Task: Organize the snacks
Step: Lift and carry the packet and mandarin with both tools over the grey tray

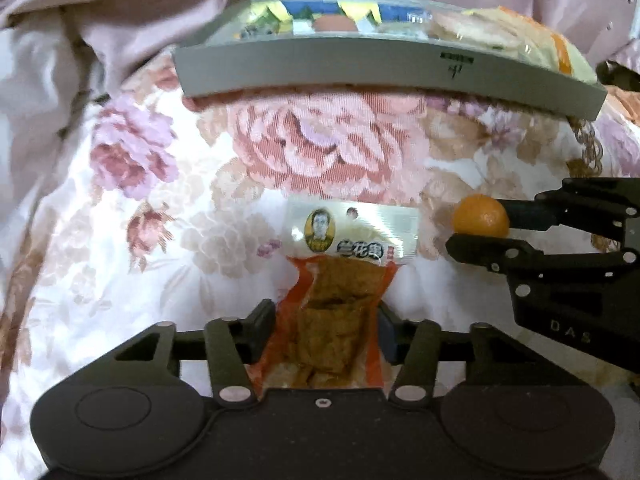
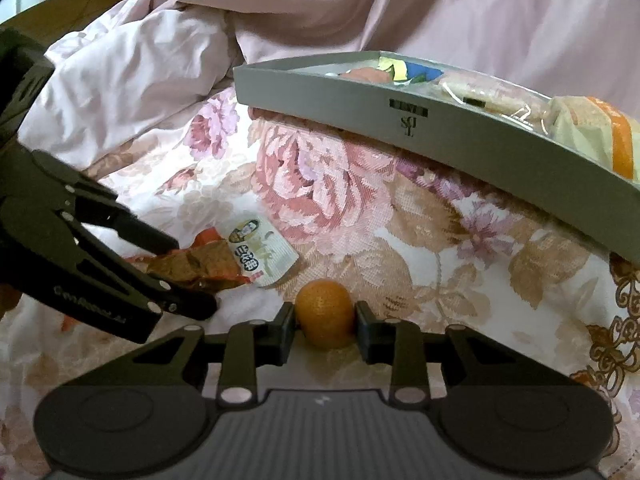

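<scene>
Surface: floral woven bedspread (image 1: 328,144), pink, rust and tan blooms on white; plain pink sheet (image 2: 480,12) rumpled behind.
Tray: shallow grey box (image 2: 400,120) with flat printed wall, lying on the bedspread, wrapped snacks inside.
Left gripper (image 1: 326,328): fingers clamped on the crinkly orange end of a tofu snack packet (image 1: 340,280), glossy white label end pointing to the tray.
Right gripper (image 2: 325,326): pads closed against a small round dimpled orange (image 2: 325,312), just beside the packet.

surface: floral bedspread (image 2: 332,188) | laid on it: grey snack tray (image 2: 440,136) | bunched at rear: pink sheet (image 2: 480,12)
</scene>
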The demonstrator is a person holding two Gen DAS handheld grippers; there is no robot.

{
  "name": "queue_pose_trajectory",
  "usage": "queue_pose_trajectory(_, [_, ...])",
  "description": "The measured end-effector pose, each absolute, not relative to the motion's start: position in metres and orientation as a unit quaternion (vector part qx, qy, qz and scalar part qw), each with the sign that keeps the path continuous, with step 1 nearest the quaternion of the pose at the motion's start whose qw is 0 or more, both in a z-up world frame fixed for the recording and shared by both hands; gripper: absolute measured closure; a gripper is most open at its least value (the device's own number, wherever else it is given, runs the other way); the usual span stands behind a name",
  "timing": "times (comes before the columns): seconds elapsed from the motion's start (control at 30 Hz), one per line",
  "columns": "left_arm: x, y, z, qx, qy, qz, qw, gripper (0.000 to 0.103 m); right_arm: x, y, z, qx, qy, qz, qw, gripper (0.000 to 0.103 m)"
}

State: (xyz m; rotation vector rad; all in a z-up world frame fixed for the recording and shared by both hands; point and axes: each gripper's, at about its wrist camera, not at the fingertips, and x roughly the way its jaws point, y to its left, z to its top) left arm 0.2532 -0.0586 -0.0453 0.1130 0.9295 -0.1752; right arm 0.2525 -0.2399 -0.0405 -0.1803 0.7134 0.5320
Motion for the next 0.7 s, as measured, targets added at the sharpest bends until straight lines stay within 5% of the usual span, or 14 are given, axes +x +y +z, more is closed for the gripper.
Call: queue_pose_trajectory(0.7, [0.228,-0.086,0.011,0.052,0.334,-0.054,0.939,0.057,0.239,-0.256,-0.001,-0.069,0.230,0.241,0.940,0.068])
